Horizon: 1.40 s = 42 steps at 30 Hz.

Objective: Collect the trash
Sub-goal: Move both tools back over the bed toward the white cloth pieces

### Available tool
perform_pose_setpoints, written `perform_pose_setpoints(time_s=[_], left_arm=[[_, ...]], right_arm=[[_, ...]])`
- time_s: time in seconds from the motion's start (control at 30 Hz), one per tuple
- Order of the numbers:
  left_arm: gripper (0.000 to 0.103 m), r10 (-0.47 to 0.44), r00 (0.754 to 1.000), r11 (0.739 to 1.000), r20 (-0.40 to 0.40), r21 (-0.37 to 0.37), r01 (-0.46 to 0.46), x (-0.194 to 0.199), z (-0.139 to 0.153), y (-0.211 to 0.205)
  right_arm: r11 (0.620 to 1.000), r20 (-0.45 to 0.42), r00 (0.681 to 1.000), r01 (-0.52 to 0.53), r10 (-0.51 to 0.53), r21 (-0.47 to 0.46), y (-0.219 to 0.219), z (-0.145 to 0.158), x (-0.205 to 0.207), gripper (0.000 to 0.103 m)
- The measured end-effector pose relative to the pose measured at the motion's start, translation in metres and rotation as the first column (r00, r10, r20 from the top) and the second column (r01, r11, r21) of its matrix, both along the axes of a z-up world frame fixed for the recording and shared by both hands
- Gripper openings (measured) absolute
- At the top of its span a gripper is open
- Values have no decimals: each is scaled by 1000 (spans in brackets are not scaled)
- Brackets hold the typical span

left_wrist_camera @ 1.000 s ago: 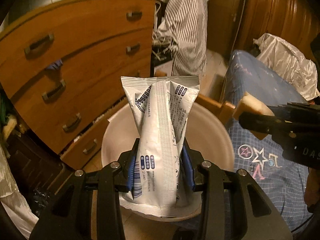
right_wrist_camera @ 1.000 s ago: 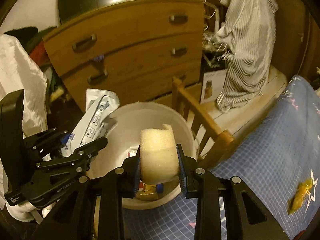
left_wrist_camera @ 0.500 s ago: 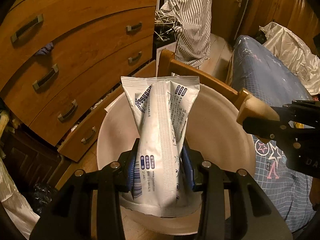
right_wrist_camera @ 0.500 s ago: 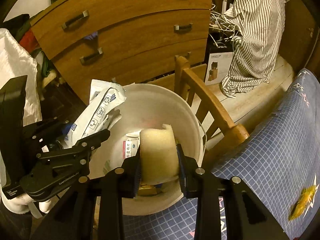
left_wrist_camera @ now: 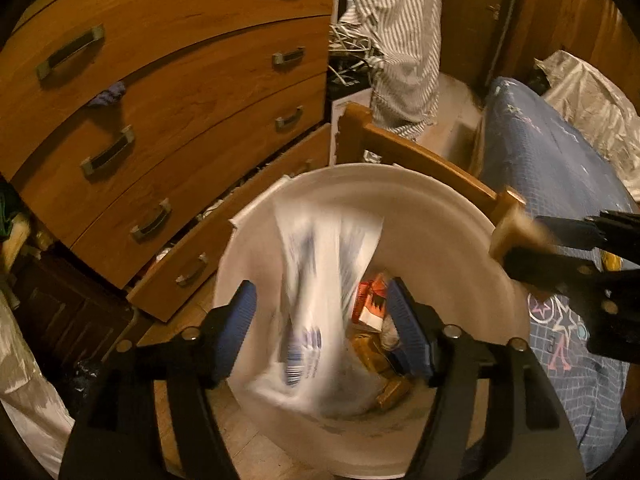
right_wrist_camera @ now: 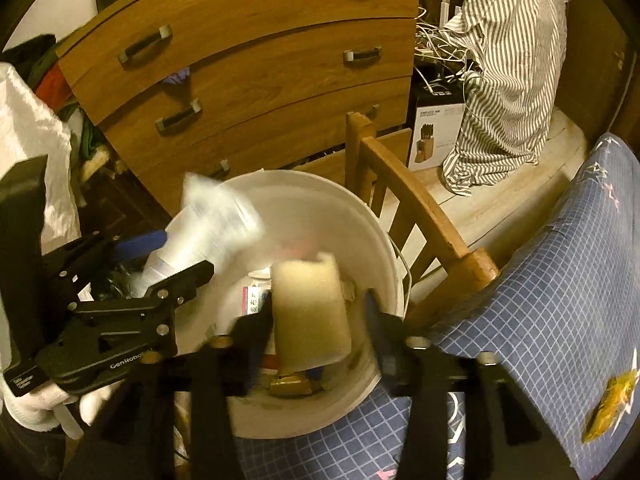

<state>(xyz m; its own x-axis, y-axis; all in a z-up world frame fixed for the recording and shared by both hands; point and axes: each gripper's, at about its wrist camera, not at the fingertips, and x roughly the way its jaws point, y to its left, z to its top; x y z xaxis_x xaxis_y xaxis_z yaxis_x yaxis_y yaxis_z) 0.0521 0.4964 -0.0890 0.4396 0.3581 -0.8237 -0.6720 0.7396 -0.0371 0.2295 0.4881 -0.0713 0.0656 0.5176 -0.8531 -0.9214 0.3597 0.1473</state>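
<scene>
Left gripper (left_wrist_camera: 320, 316) opening over the bucket (left_wrist_camera: 440, 208), pads clear of the white packet (left_wrist_camera: 320, 280) blurring down between them: light, floppy, slippery film, best pinched mid-body. Right gripper (right_wrist_camera: 316, 320) opening too, foam block (right_wrist_camera: 310, 312) loose between the jaws above the bucket's rubbish: feather-light, squashy, easy by its flat sides.
</scene>
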Motion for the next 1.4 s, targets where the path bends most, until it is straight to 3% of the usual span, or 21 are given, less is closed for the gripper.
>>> perform_pose_setpoints(time_s=[0.5, 0.7, 0.87, 0.97, 1.1, 1.2, 1.3, 1.4], left_arm=[[65, -29, 999, 999, 32, 21, 29, 0, 16, -23], [65, -133, 989, 991, 61, 24, 132, 15, 18, -77], [65, -291, 954, 957, 70, 10, 291, 47, 8, -151], [65, -390, 918, 920, 66, -12, 391, 70, -3, -202], [65, -495, 867, 866, 53, -48, 498, 98, -22, -265], [65, -559, 828, 825, 45, -74, 561, 116, -35, -309], [65, -605, 796, 792, 28, -85, 605, 130, -44, -344], [65, -641, 767, 764, 4, -92, 639, 144, -53, -374]], right_arm=[[997, -24, 999, 27, -25, 73, -36, 18, -4, 52], [981, -39, 995, 95, -90, 171, -130, 21, -7, 52], [941, -51, 968, 251, -246, 226, -271, -2, 5, 52], [889, -74, 922, 386, -380, 245, -371, -21, 17, 52], [793, -64, 827, 554, -558, 254, -494, -38, 35, 52], [680, -18, 705, 691, -709, 246, -590, -52, 53, 52], [610, 40, 618, 761, -785, 223, -650, -71, 67, 52], [587, 49, 590, 784, -806, 205, -682, -90, 82, 52]])
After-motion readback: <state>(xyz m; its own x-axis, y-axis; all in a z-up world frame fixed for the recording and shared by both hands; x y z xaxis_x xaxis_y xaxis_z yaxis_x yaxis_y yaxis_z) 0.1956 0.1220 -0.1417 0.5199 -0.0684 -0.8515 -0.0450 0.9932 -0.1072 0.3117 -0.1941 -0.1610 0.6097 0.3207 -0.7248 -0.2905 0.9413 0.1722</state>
